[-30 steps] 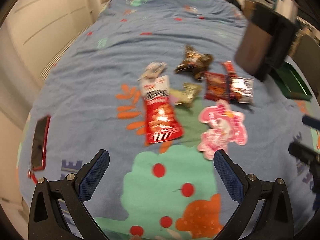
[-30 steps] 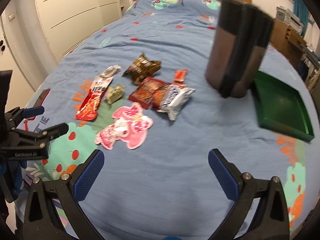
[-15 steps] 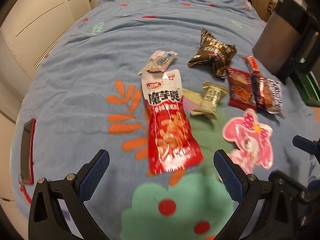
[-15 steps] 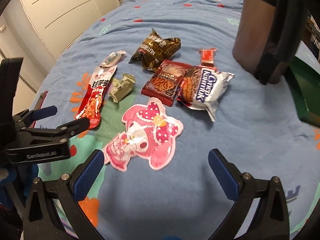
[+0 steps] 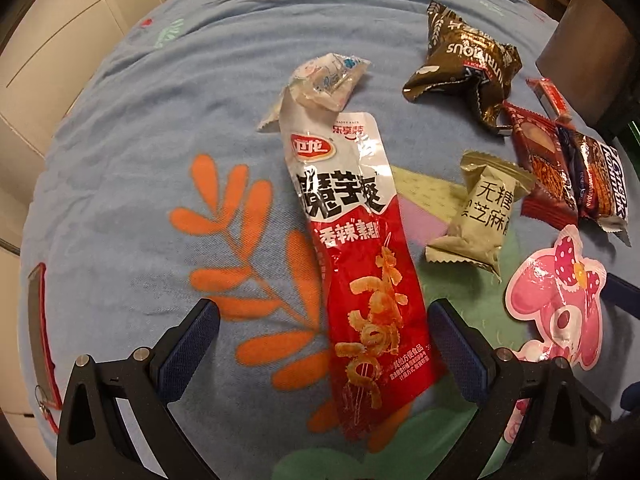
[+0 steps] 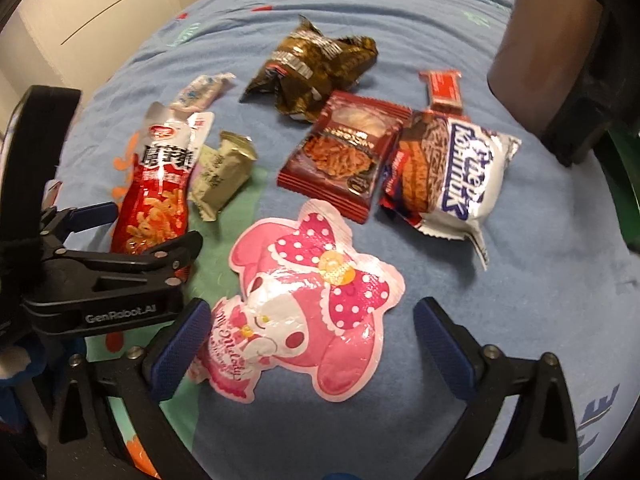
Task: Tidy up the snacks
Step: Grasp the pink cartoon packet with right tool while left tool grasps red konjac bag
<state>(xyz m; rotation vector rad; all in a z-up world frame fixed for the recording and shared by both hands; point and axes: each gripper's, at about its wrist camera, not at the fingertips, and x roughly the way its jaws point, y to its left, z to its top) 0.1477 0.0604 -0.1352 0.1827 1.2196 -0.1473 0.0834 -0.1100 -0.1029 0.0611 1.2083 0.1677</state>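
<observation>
Several snack packs lie on a blue patterned bedspread (image 5: 120, 128). My left gripper (image 5: 320, 344) is open, its jaws on either side of the lower end of a long red and white pack (image 5: 360, 264); it also shows in the right wrist view (image 6: 160, 184). My right gripper (image 6: 312, 344) is open over a pink bunny-shaped pack (image 6: 312, 300), which shows in the left wrist view too (image 5: 556, 300). A small olive pack (image 5: 480, 216), a brown crumpled bag (image 5: 464, 56), a dark red pack (image 6: 344, 152) and a white and blue pack (image 6: 452, 176) lie beyond.
A clear small wrapper (image 5: 324, 80) lies above the red pack. A small red bar (image 6: 444, 88) lies at the back. A brown and black container (image 6: 560, 48) stands at the right, a green tray (image 6: 628, 184) beside it. A phone (image 5: 38, 340) lies at the left edge.
Both grippers have moved forward and down toward the snacks. The left now straddles the red pack, the right hangs over the pink pack. Both stay open.
</observation>
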